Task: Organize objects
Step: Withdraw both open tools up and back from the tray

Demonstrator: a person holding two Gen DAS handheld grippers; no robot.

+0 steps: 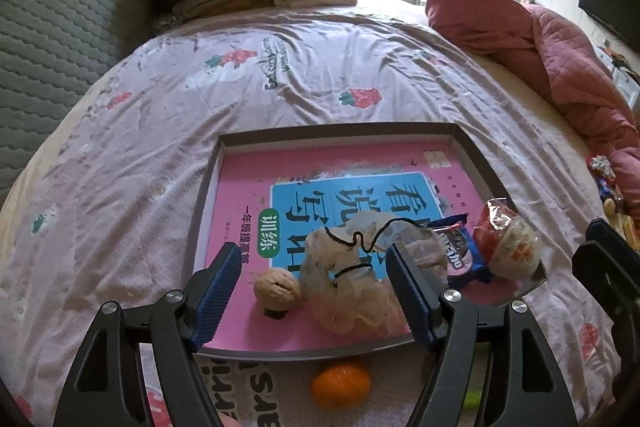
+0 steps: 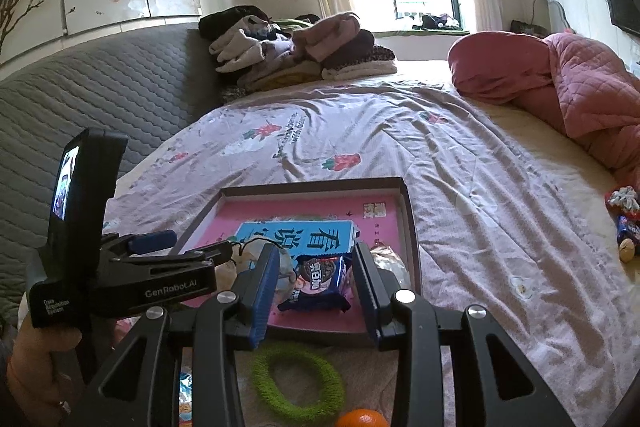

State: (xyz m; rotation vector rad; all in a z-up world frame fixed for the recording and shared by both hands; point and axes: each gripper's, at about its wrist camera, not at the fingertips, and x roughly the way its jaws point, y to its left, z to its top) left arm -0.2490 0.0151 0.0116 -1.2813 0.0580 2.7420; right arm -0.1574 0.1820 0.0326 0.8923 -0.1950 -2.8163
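Above the shallow grey tray (image 1: 472, 147) on the bed, both tongs, left (image 1: 316, 291) and right (image 2: 316, 287), hang open and empty; next, best reach for the loose orange tangerine (image 1: 341, 383) and lower it gently inside.

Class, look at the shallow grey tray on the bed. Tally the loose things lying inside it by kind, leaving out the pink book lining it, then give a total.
Round tan walnut: 1
Cream mesh bath puff with black cord: 1
Blue cookie packet: 1
Red-and-clear wrapped bun: 1
Total: 4
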